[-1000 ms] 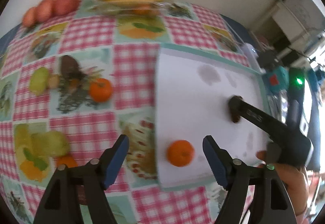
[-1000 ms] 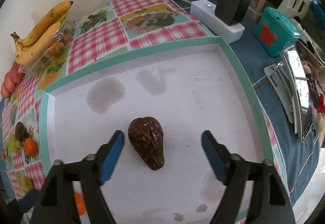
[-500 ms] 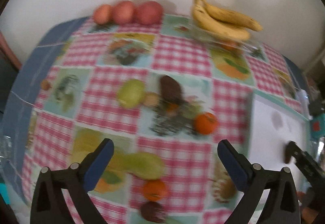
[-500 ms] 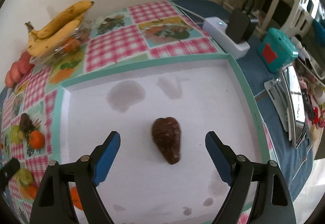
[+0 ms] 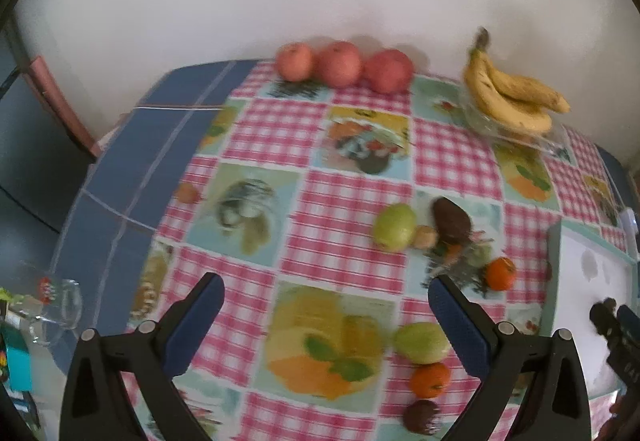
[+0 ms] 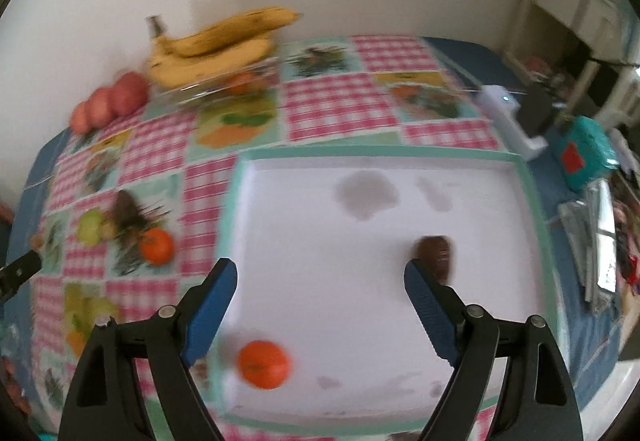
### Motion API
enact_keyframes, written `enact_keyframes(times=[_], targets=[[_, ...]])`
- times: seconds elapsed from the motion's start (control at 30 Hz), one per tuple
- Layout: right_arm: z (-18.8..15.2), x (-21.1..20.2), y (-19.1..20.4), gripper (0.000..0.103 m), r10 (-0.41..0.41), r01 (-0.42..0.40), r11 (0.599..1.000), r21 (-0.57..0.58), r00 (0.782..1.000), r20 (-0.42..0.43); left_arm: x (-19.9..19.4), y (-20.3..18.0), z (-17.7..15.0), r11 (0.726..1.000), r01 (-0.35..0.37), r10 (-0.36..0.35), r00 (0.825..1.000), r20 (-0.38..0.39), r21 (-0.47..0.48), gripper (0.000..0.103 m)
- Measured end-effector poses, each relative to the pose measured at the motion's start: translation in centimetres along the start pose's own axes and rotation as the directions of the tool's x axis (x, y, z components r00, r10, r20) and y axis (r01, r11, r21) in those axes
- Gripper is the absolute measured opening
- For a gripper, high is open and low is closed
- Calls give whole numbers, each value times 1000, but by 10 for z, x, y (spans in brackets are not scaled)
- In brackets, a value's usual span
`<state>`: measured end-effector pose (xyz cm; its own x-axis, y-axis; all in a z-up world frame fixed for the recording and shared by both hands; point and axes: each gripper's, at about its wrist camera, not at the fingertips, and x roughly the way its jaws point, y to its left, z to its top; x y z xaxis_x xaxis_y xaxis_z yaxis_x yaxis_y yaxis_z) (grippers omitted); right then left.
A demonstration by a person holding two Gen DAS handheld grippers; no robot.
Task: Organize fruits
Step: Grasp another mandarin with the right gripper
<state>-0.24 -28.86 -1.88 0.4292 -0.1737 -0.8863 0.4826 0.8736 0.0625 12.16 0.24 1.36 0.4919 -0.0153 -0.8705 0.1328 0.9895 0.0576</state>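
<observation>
Now that an orange (image 6: 263,364) and a dark avocado (image 6: 436,256) lie released inside the white tray (image 6: 534,217), both hand-held grippers, left (image 5: 326,307) and right (image 6: 320,293), have pulled away spread and empty; remaining fruit waits on the bench (image 5: 280,129) beside that tray.

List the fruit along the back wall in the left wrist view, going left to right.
Pale red apple → middle apple → darker red apple → bunch of bananas resting on a clear dish.
</observation>
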Motion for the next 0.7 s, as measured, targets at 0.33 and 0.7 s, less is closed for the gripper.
enact_keyframes(times=[0.33, 0.7], targets=[[-14, -8, 74, 86, 155, -158, 980, -124, 987, -38, -9, 44, -4, 995, 12, -13, 1000, -11, -100, 103], [-39, -1, 130, 86, 202, -220, 948, -230, 974, -100, 38, 35, -14, 997, 9, -21, 989, -146, -78, 103]])
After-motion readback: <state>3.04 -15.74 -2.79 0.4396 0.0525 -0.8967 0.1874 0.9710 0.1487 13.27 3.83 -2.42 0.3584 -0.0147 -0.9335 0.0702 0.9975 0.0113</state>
